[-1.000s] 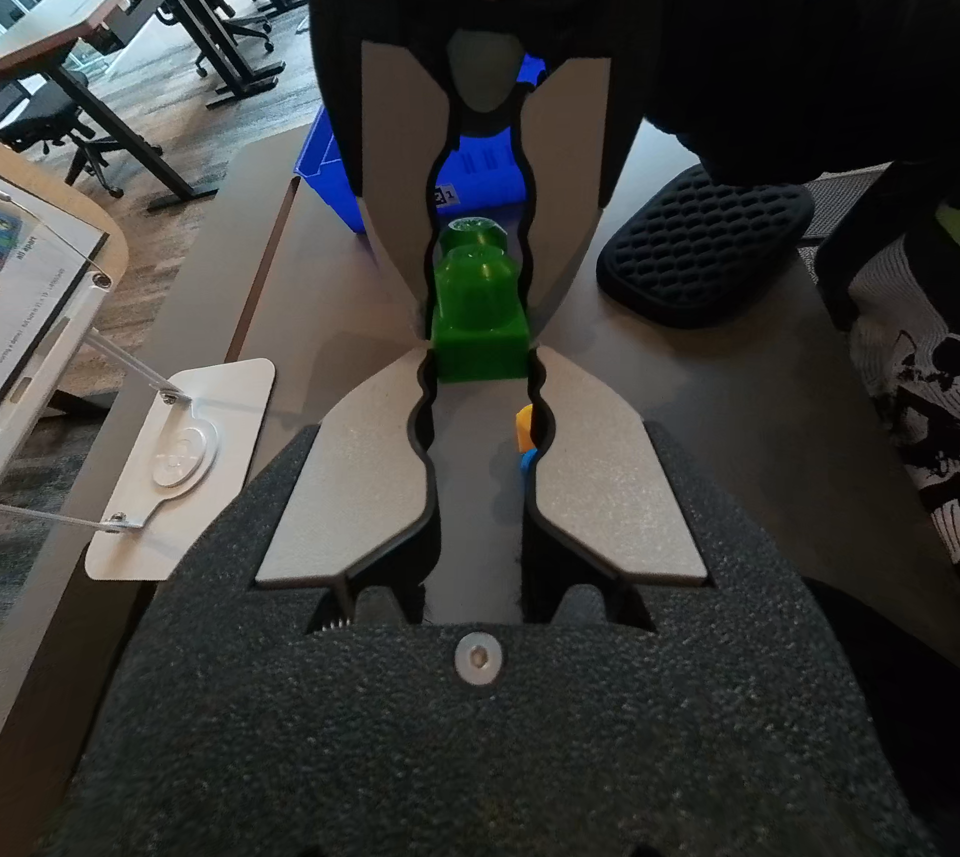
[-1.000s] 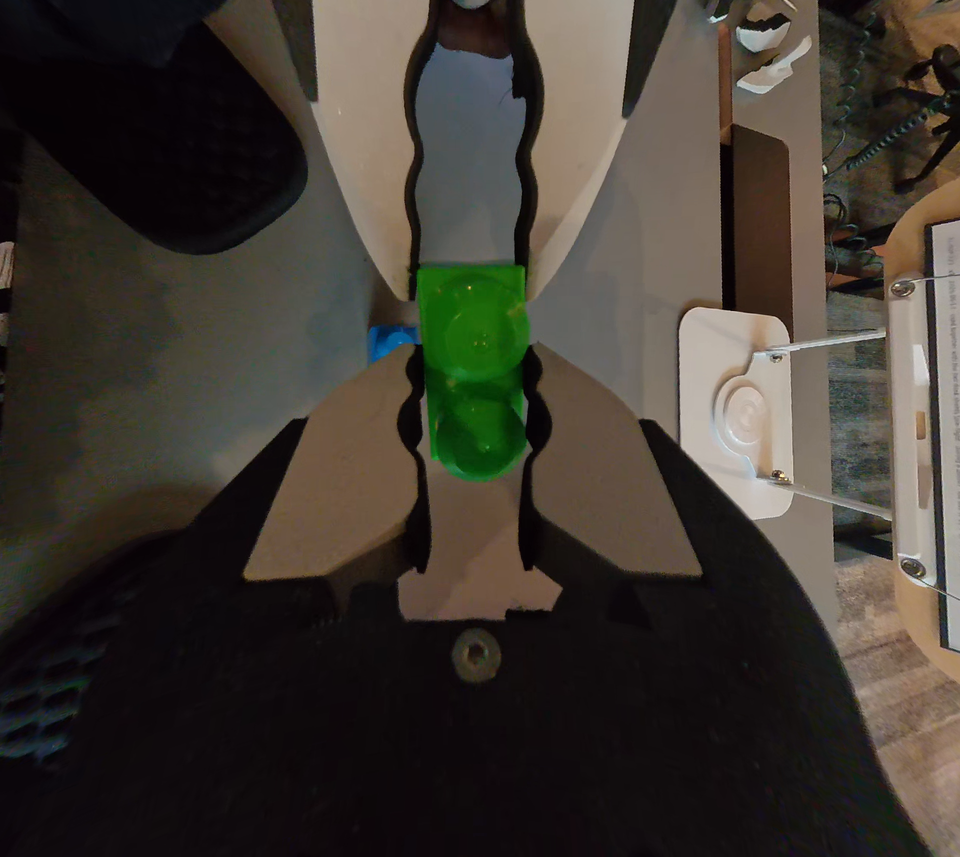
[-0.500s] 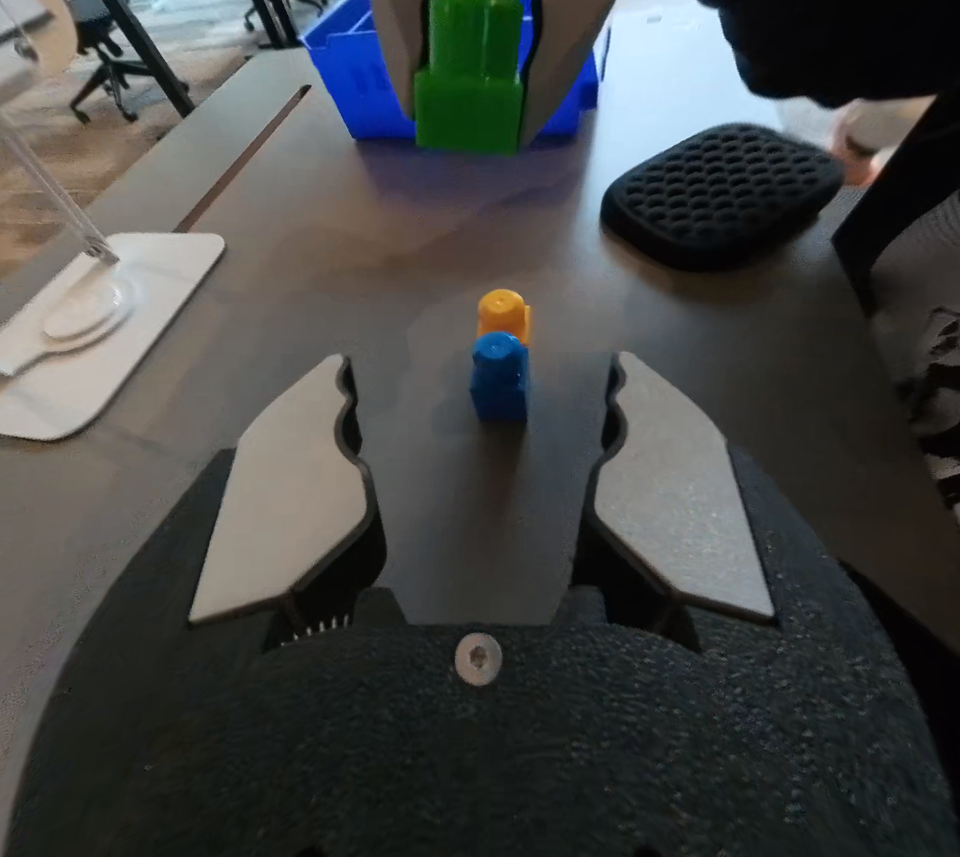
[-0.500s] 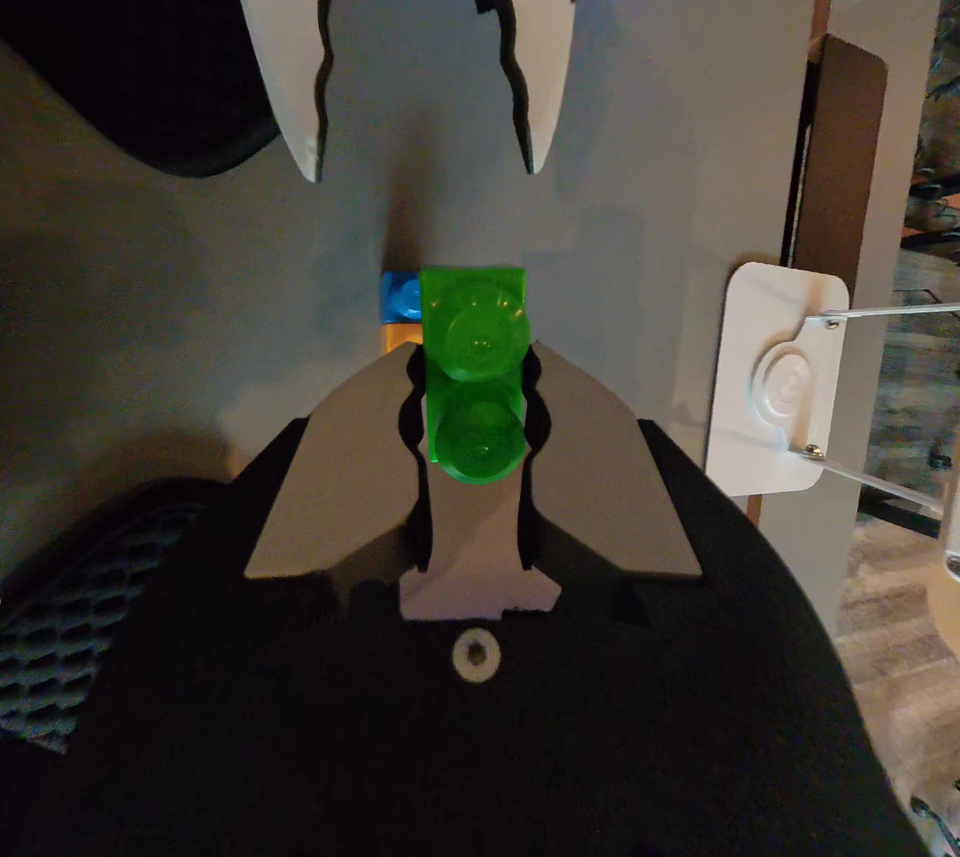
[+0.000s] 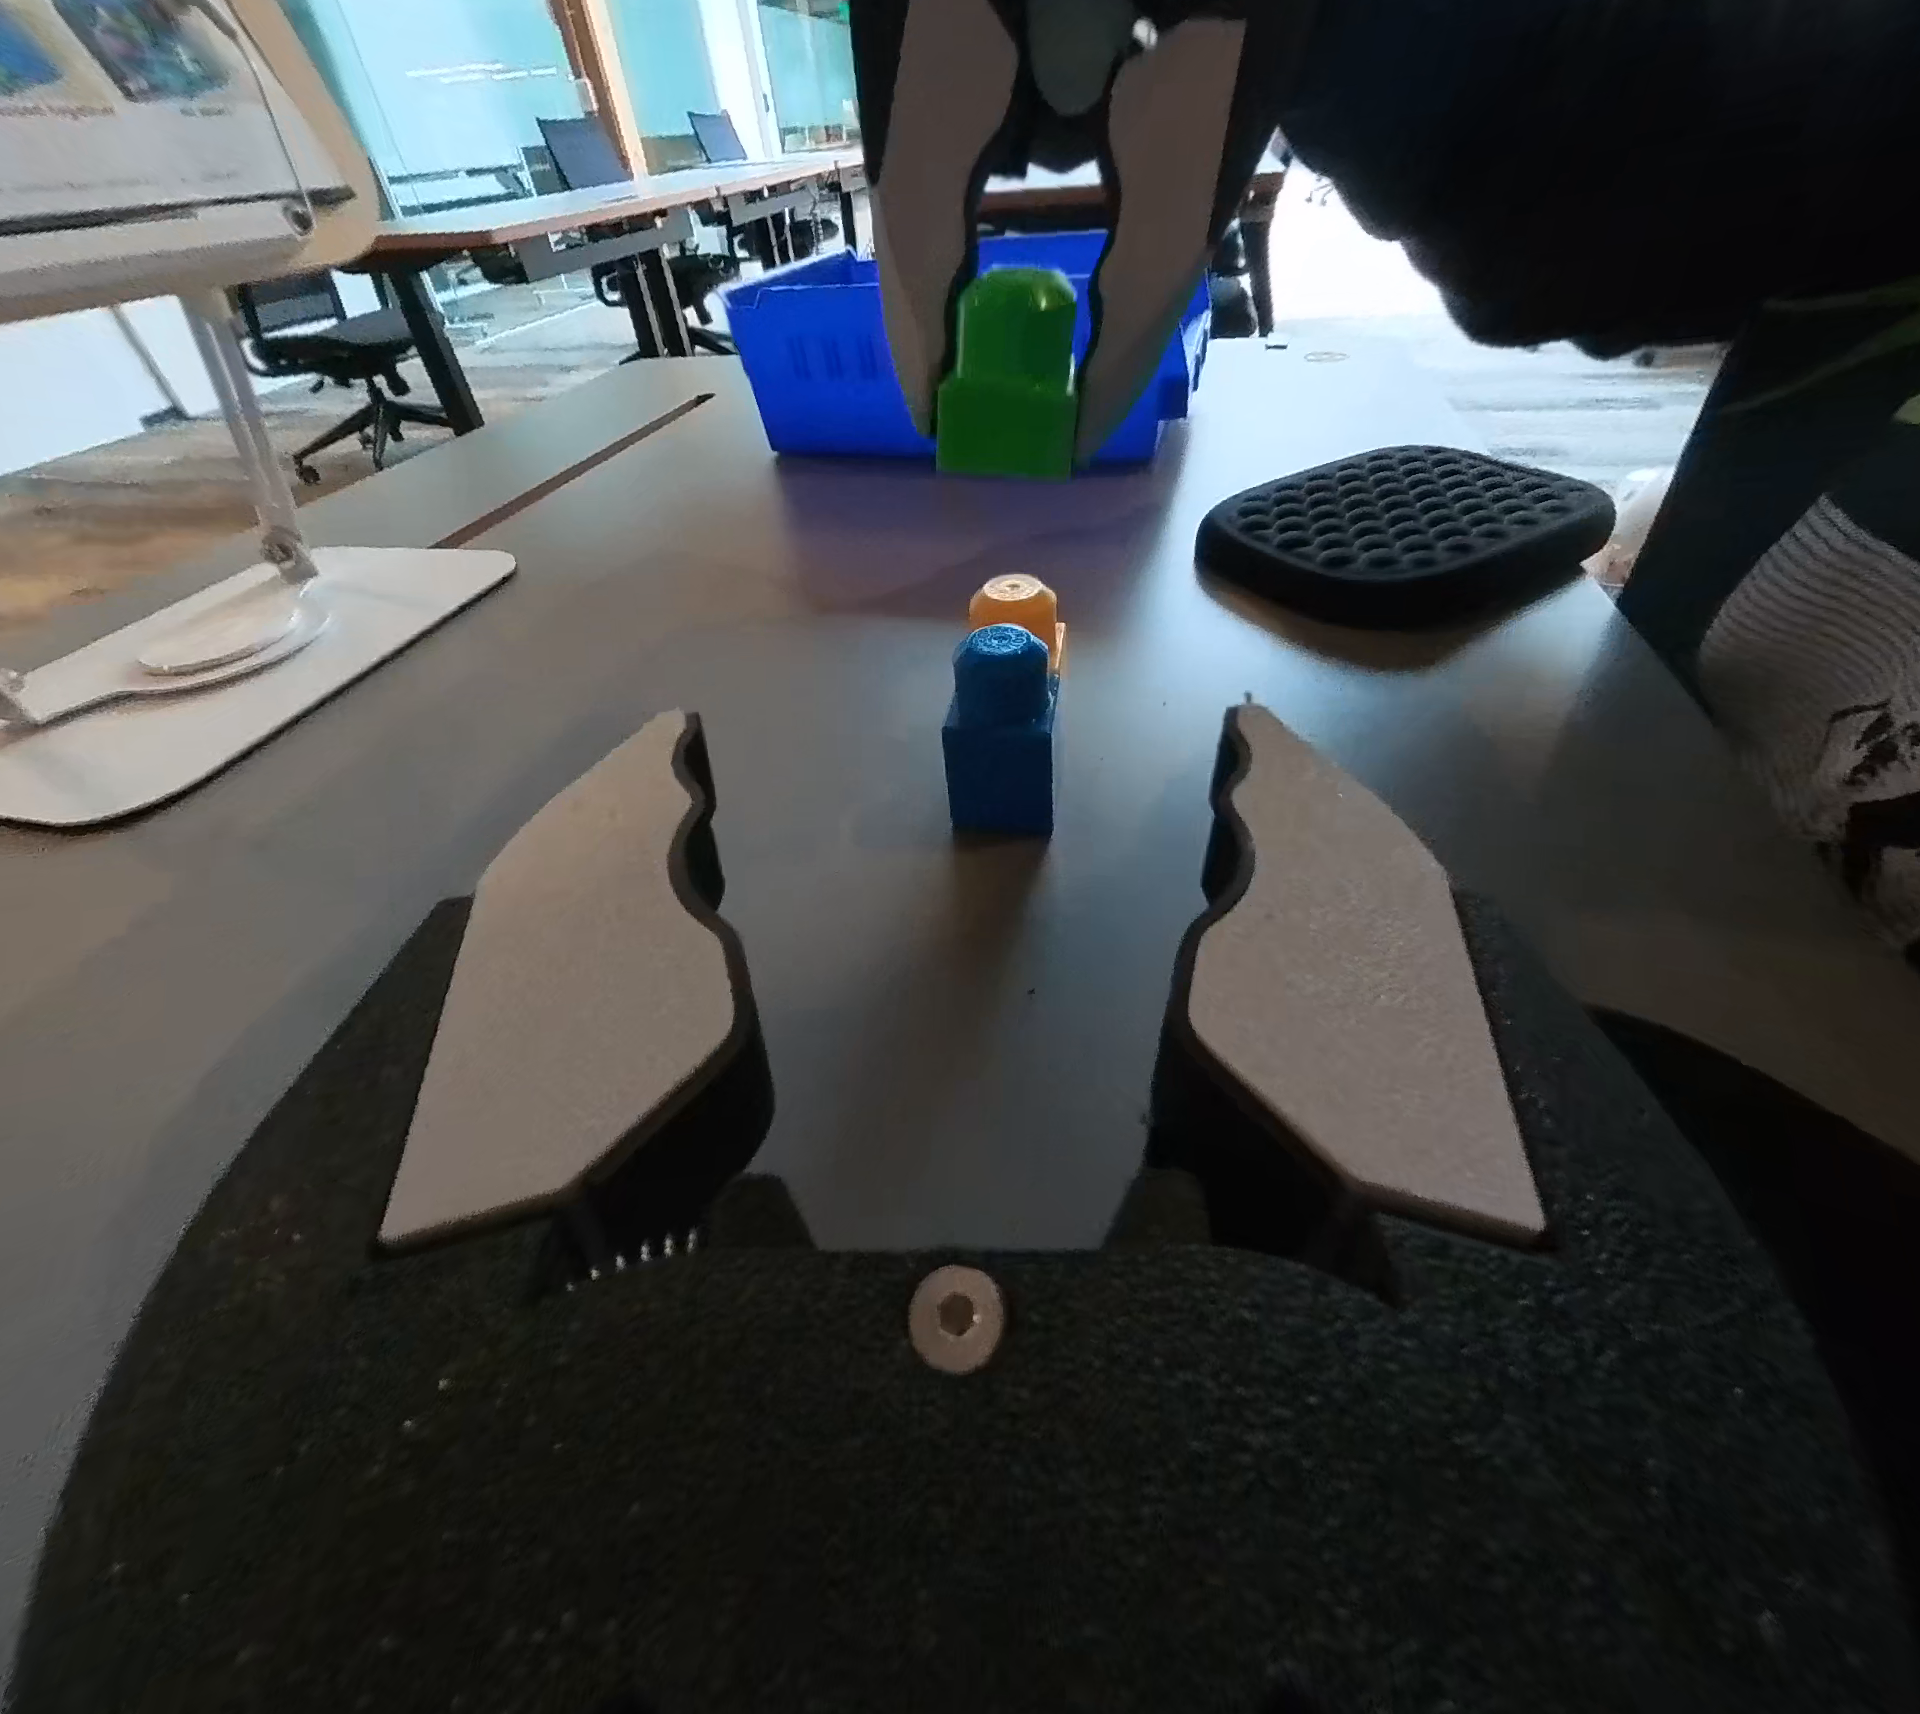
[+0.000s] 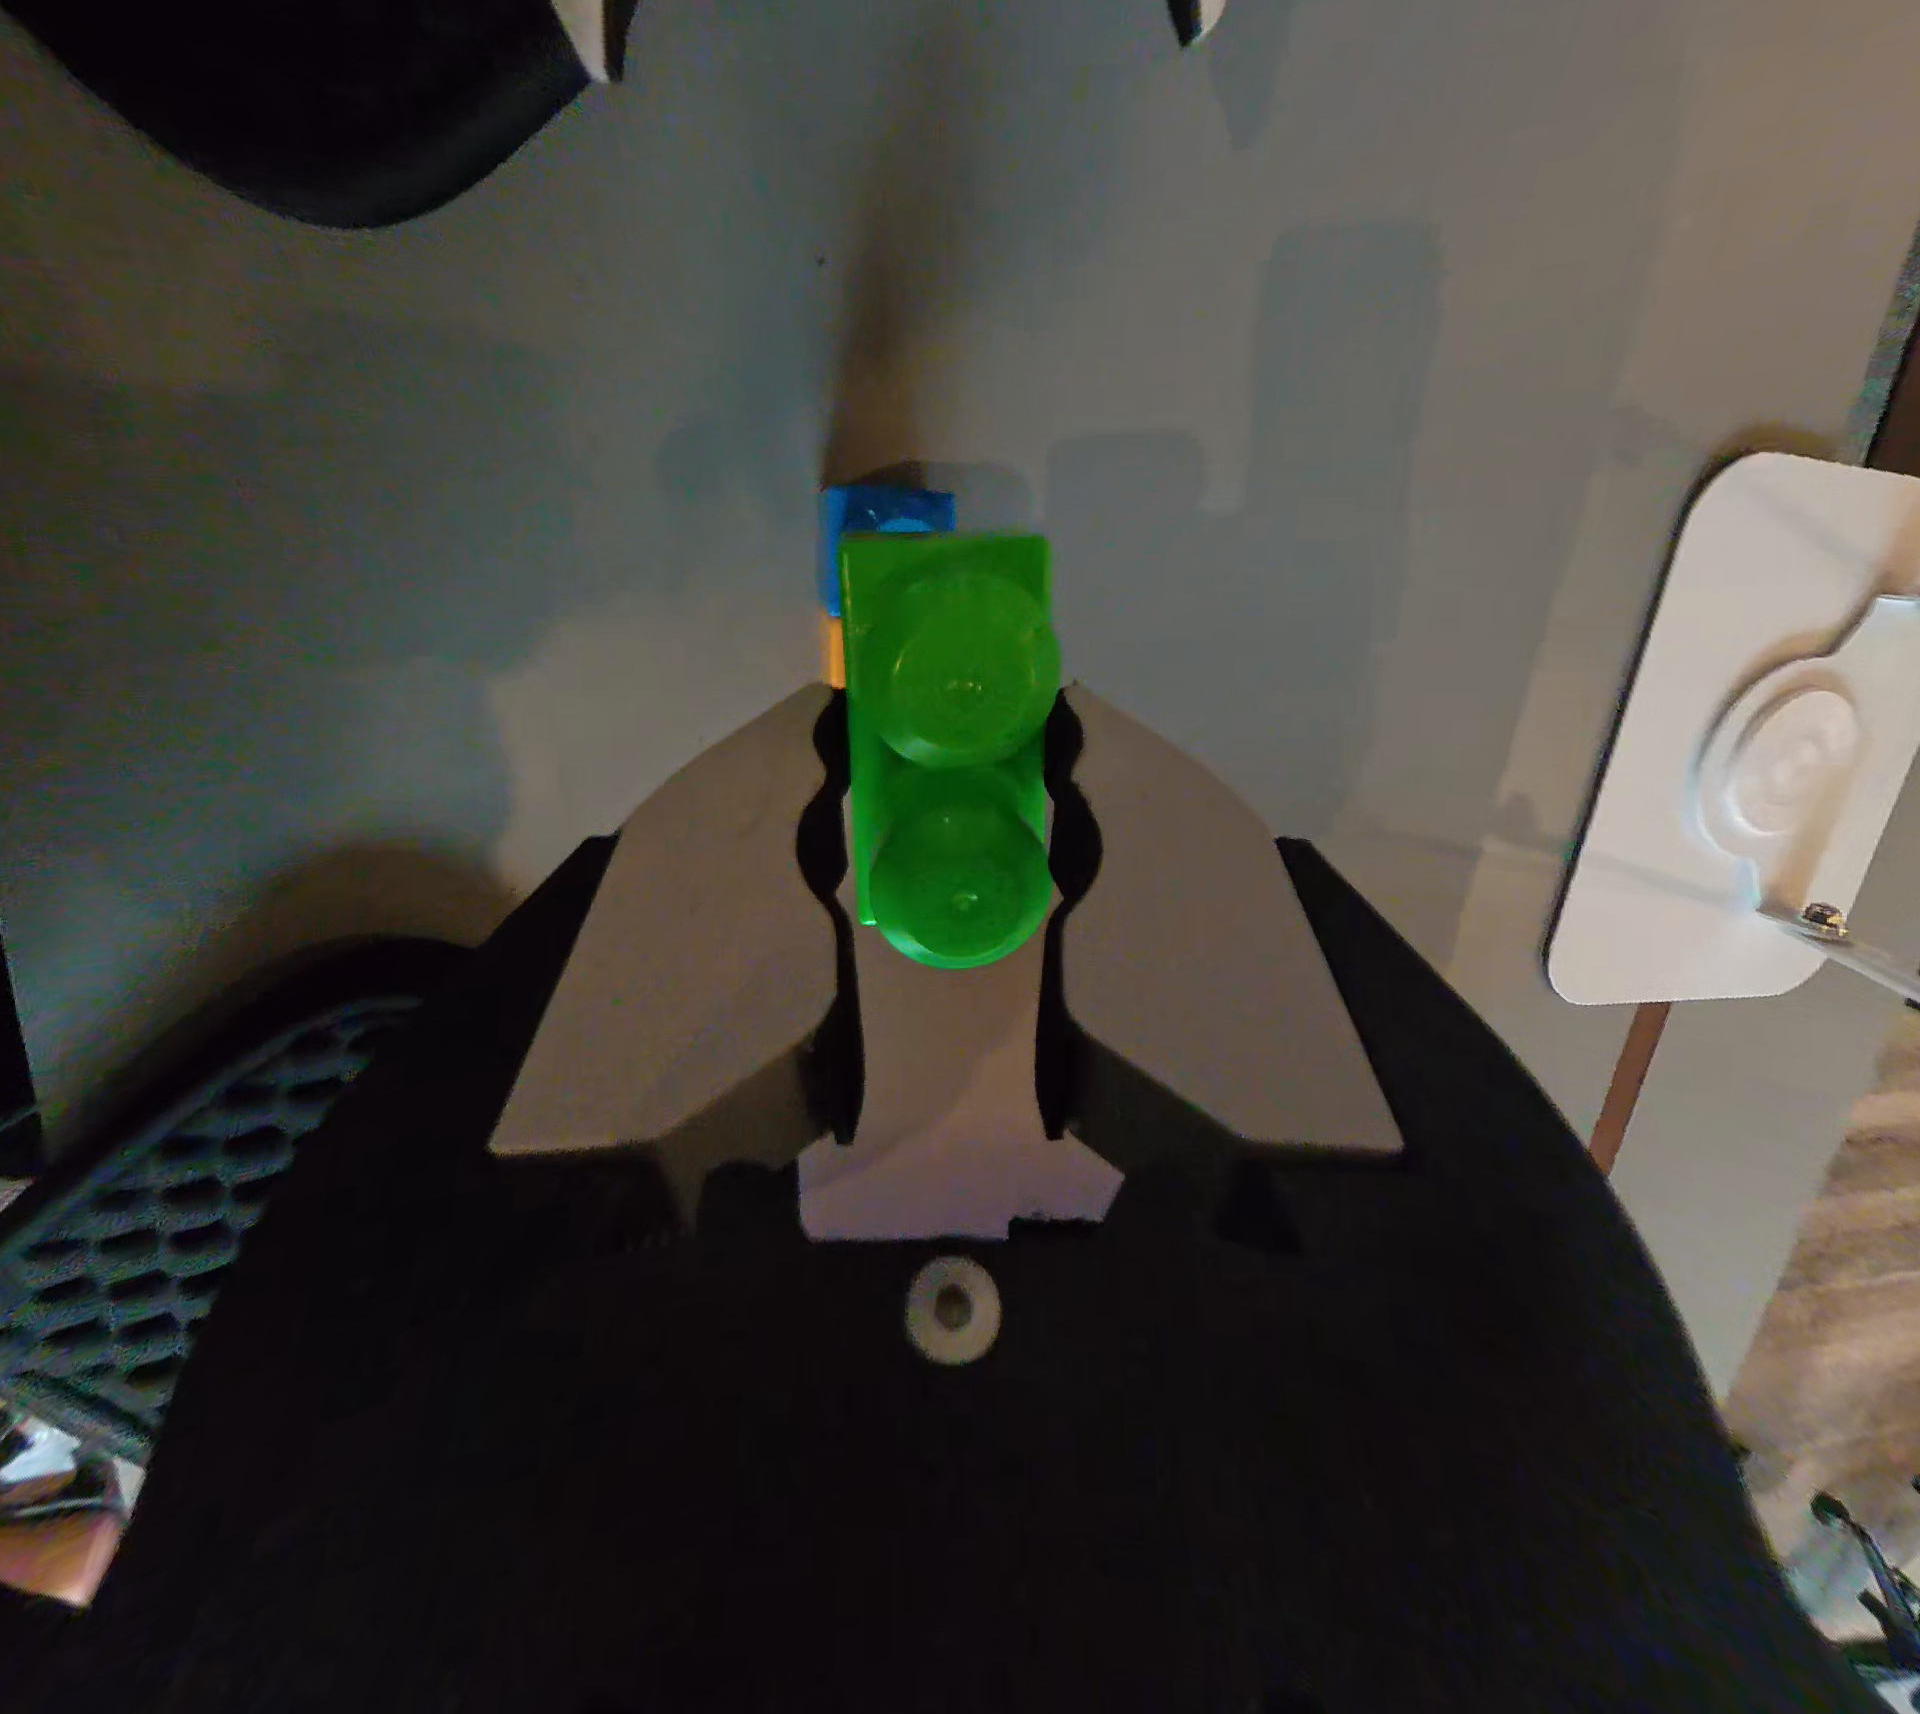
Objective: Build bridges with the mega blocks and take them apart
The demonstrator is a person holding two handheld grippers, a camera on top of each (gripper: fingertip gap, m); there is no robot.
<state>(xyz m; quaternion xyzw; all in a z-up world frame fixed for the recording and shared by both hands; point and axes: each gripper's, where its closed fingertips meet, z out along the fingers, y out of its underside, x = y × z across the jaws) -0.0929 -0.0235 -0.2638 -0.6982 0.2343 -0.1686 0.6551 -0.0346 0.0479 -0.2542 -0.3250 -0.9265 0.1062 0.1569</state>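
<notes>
Right gripper [image 6: 951,729] clamps green block [image 6: 948,745] above tabletop [image 5: 727,604]; left gripper [image 5: 961,765] fingers spread wide, empty, facing blue block [image 5: 1000,760] and orange block [image 5: 1018,610].

Blocks counted: three in all. One green two-stud block [image 6: 951,750], one blue single-stud block [image 5: 1000,755], one orange single-stud block [image 5: 1016,606] (largely hidden behind the blue). Grippers: two. One blue bin [image 5: 821,360]. One black honeycomb pad [image 5: 1403,532]. One white stand base [image 5: 239,656].
</notes>
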